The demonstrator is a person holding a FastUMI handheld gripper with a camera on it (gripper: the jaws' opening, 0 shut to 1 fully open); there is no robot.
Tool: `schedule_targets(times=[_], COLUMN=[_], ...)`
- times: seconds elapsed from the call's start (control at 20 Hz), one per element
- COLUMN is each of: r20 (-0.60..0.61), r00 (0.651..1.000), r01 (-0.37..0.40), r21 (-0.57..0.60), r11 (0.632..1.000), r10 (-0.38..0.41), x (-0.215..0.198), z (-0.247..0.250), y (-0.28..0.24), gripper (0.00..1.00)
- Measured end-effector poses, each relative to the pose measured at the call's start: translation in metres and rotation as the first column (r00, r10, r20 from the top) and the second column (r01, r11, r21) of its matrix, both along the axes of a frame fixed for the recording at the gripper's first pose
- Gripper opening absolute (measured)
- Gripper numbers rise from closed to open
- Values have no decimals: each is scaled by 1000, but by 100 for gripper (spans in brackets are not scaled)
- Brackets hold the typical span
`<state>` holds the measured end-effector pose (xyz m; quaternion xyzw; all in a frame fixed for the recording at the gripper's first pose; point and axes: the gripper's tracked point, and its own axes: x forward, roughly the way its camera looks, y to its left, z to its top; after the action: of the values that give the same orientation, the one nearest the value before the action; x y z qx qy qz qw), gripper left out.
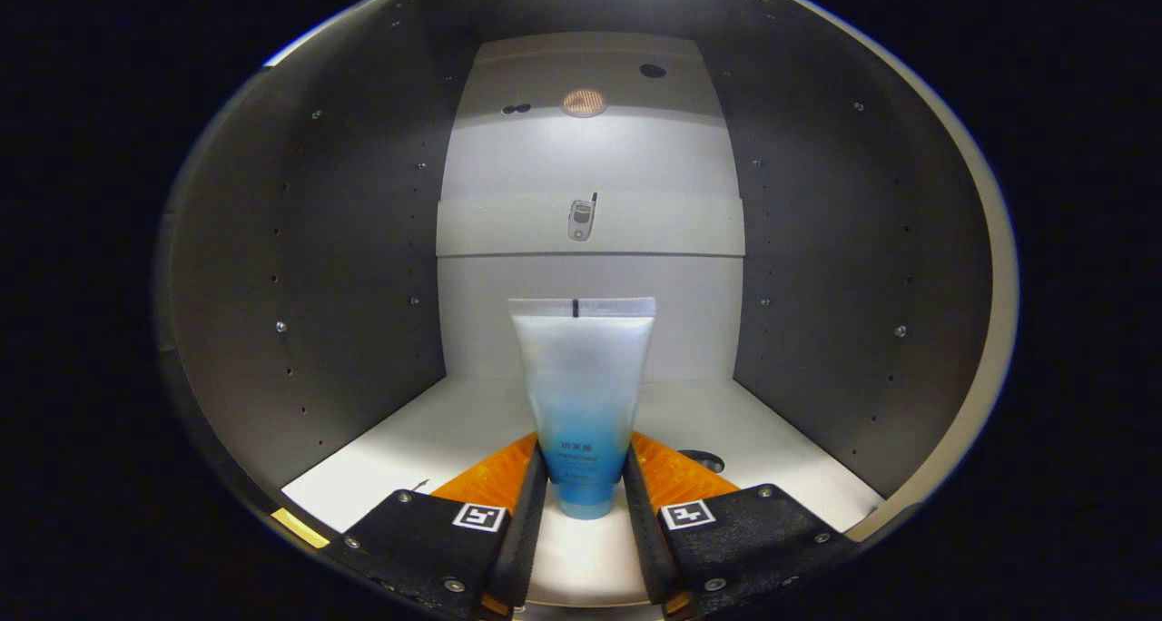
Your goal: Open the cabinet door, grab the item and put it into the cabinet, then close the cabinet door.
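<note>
Tube [583, 394] of soft, squeezable plastic stands cap-down inside the cabinet [363, 267], pinched near its lower end between the nearly closed fingers of the tool [585, 485]; light and easily dented, it looks best held near the stiffer cap.

Dim grey walls [345, 267], seemingly lamp-lit

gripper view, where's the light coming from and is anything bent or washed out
Gripper view: a round lamp in the cabinet ceiling lights the white back wall brightly, the grey side walls stay dim; fisheye bows those walls outward; the tube held by the tool is sharp, its upper half pale.
</note>
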<state>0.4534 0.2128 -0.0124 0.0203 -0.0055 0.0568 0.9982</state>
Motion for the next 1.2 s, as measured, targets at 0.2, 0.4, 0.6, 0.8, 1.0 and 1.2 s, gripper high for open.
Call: schedule_targets(times=[0.2, 0.4, 0.6, 0.8, 1.0, 1.2], r20=[-6, 13, 26, 42, 63, 79], r00=[1000, 999, 996, 997, 998, 997], r01=[7, 46, 80, 60, 21, -14], r21=[12, 28, 39, 24, -5, -34], r11=[1000, 999, 996, 998, 1000, 999], r10=[-7, -46, -81, -61, -21, 17], x=[1, -2, -19, -51, -105, -183], z=[1, 10, 22, 36, 52, 63], y=[0, -9, -18, -13, -4, 3], gripper=[66, 81, 94, 94, 94, 94])
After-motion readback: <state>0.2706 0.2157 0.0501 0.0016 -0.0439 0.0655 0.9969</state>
